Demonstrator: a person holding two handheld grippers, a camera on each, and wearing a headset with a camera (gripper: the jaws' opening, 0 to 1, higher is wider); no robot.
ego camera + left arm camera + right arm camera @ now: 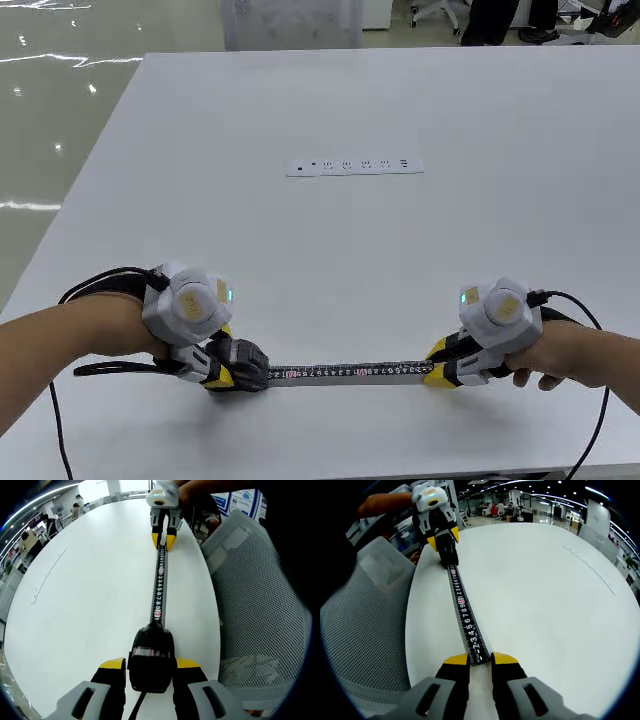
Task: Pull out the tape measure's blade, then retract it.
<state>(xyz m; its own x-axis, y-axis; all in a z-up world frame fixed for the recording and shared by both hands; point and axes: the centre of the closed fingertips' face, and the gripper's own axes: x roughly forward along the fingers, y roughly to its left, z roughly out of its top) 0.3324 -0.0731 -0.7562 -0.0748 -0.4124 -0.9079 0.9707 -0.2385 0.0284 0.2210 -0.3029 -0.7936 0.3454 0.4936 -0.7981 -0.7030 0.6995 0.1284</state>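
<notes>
White workbench (420,100), matte, with glossy floor (50,120) off to its left; contents as I read them over the feed. Item one: one tape measure case (245,363), black, lying at the near left of the bench, close to the near edge. Item two: one blade (350,372), drawn out of the case and lying flat on the bench. Its long axis runs left to right, parallel to the near edge, with the case end pointing left and the free tip pointing right. The low numerals sit at the right end and climb toward the case, with a red mark partway along. Item three: two hand-held grippers with yellow-tipped jaws. The left gripper (150,664) has its jaws closed against the two sides of the case, clamping it. The right gripper (480,659) has its jaws drawn narrow, pinching the blade's tip. They face each other, well apart, joined by the blade. Item four: one white power strip (355,166), mid-bench, on the far side of the blade and well apart from it, its long axis also left to right. Item five: one grey mesh chair back (255,605), just beside the bench's near edge. Black cables (598,400) trail from both grippers toward me.
</notes>
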